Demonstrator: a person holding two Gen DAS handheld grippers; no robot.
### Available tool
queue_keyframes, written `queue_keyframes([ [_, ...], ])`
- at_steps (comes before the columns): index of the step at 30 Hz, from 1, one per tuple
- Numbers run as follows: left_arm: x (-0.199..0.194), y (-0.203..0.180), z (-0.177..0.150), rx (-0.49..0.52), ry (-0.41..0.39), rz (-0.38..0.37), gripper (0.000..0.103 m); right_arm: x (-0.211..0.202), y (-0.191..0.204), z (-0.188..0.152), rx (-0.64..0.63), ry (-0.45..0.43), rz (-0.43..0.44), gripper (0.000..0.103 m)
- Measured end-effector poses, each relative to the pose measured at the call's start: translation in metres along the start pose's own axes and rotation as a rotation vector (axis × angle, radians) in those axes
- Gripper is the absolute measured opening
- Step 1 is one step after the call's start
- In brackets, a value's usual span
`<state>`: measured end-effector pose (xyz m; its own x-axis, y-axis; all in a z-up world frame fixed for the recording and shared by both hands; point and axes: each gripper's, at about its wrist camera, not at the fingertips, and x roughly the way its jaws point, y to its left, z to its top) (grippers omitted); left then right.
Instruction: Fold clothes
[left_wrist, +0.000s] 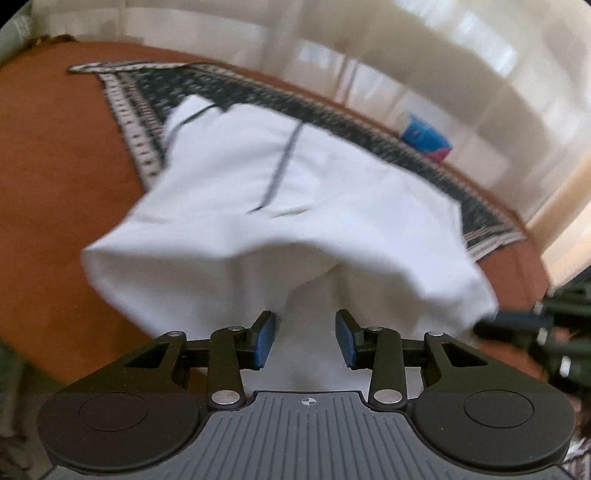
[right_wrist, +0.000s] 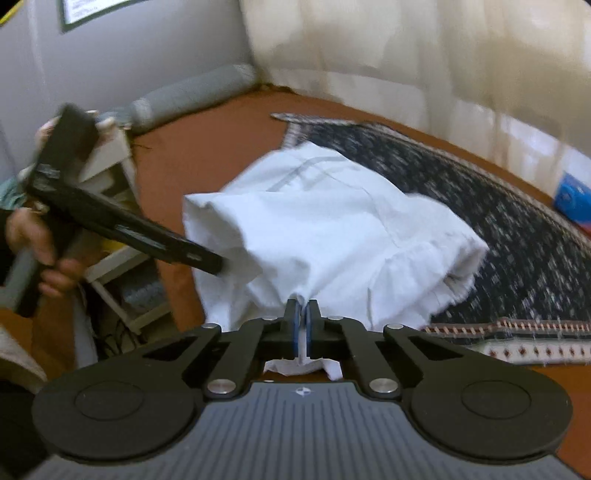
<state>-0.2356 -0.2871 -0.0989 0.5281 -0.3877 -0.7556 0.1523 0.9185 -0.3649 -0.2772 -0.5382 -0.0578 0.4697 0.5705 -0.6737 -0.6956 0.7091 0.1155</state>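
A rust-orange surface, possibly a bed or low platform, fills the room's corner, with pale curtains behind and a grey bolster against the wall. A dark patterned rug with a pale fringed border lies across it, and a blue packet sits near the far edge. The white garment lies bunched on the rug, a thin grey line running across it. The right hand-held gripper is clamped on the garment's near edge. The left hand-held gripper stands parted over white cloth, pads clear of it.
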Motion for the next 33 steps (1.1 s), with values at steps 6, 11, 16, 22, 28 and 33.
queue_keyframes([
  [6, -0.008, 0.014, 0.0, -0.014, 0.029, 0.01, 0.055, 0.025, 0.014, -0.009, -0.137, 0.105, 0.03, 0.004],
  [11, -0.045, 0.025, 0.014, -0.012, 0.018, -0.021, 0.055, 0.038, 0.008, -0.016, -0.149, 0.168, 0.024, 0.01],
  [16, -0.068, 0.006, 0.052, 0.023, -0.14, -0.083, 0.061, -0.006, -0.015, 0.014, 0.007, -0.014, 0.019, 0.028],
  [22, 0.008, -0.03, 0.052, 0.323, -0.093, 0.068, 0.061, 0.042, -0.026, 0.039, 0.023, -0.138, -0.137, 0.035],
  [28, 0.057, -0.014, 0.014, 0.485, -0.029, 0.182, 0.062, 0.11, -0.007, -0.003, -0.137, -0.004, -0.216, 0.048],
  [33, 0.044, -0.011, 0.023, 0.445, -0.037, 0.163, 0.064, 0.113, -0.009, -0.008, -0.129, 0.012, -0.199, 0.049],
])
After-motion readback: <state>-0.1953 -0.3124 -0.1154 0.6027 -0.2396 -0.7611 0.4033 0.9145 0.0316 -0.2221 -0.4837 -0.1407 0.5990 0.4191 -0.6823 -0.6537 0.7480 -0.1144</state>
